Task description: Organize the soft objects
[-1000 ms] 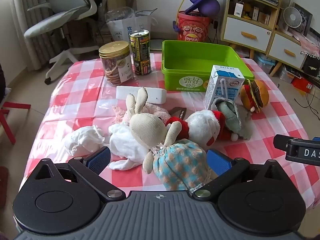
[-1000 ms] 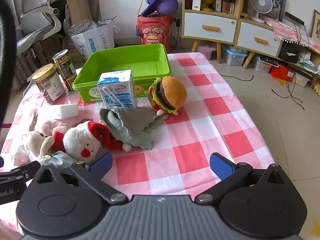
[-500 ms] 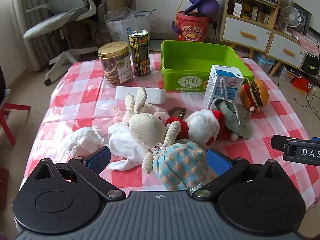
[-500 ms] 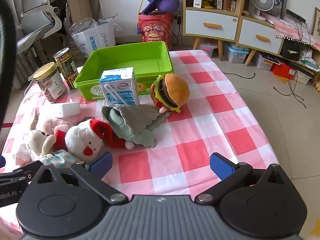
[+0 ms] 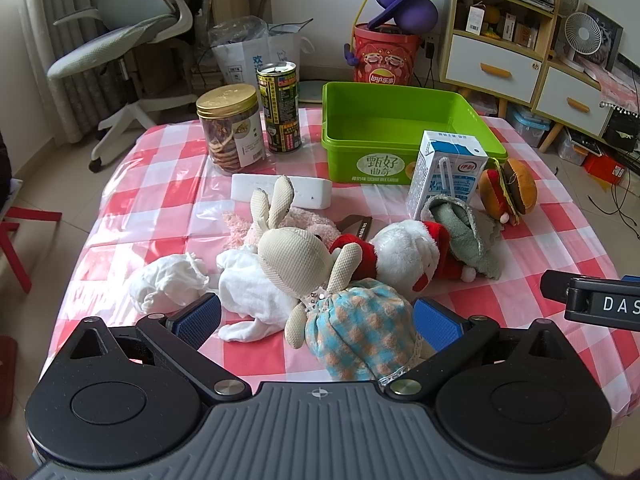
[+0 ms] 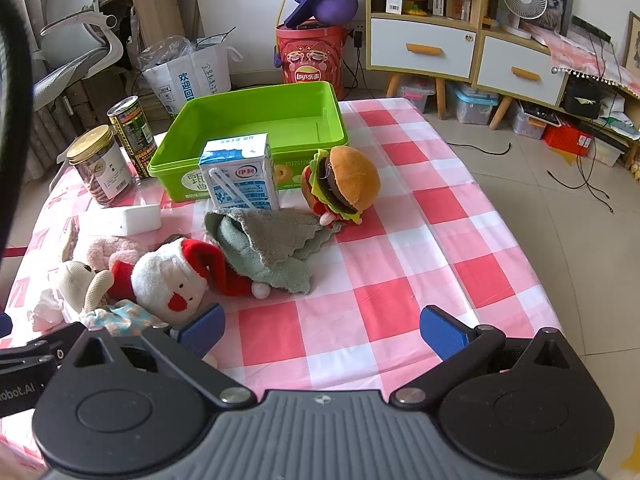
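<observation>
A beige rabbit doll in a checked dress (image 5: 320,276) lies at the table's near edge, its skirt between the pads of my open left gripper (image 5: 318,322). Beside it lie white cloths (image 5: 168,284), a pink plush (image 5: 300,224), a Santa plush (image 5: 404,256) (image 6: 172,280), a grey-green towel (image 6: 272,244) and a burger plush (image 6: 344,188). The empty green bin (image 5: 380,136) (image 6: 256,120) stands behind them. My right gripper (image 6: 322,330) is open and empty over the near right of the table.
A milk carton (image 6: 240,172), a biscuit jar (image 5: 232,128), a tall can (image 5: 280,108) and a white block (image 5: 280,196) stand among the toys. An office chair (image 5: 120,40) and cabinets (image 6: 460,40) stand around the table.
The right gripper has moved slightly forward toward the table, so the toys look a little larger. The left gripper has barely moved.
</observation>
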A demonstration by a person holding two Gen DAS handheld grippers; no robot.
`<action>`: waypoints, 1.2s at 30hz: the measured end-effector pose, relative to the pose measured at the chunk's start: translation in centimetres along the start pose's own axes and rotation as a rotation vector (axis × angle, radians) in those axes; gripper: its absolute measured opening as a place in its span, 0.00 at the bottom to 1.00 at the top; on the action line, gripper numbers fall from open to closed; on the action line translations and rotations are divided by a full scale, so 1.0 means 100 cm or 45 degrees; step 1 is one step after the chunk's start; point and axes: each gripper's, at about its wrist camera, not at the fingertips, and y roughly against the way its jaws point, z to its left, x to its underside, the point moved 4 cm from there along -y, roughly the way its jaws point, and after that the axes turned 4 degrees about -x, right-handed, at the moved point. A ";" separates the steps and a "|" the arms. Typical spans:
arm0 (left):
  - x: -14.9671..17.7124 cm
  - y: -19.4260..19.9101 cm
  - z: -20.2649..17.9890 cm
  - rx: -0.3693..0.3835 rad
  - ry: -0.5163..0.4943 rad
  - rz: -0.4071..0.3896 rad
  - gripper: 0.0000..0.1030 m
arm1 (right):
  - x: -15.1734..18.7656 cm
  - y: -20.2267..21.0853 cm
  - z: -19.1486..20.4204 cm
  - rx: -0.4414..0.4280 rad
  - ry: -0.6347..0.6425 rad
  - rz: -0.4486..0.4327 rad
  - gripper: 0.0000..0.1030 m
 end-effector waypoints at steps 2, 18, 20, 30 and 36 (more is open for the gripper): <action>0.000 0.000 0.000 0.000 0.000 0.001 0.95 | 0.001 0.000 0.001 -0.001 0.000 0.000 0.88; 0.000 0.002 -0.001 -0.001 -0.002 -0.002 0.95 | -0.001 -0.001 -0.002 -0.004 -0.011 0.003 0.88; 0.000 0.002 -0.001 -0.001 -0.002 -0.003 0.95 | -0.001 -0.001 -0.002 -0.004 -0.015 0.001 0.88; 0.000 0.002 -0.001 -0.001 -0.002 -0.004 0.95 | -0.002 -0.001 -0.002 -0.009 -0.023 0.003 0.88; 0.000 0.002 -0.001 -0.001 -0.003 -0.006 0.95 | -0.002 -0.001 -0.002 -0.009 -0.023 0.003 0.88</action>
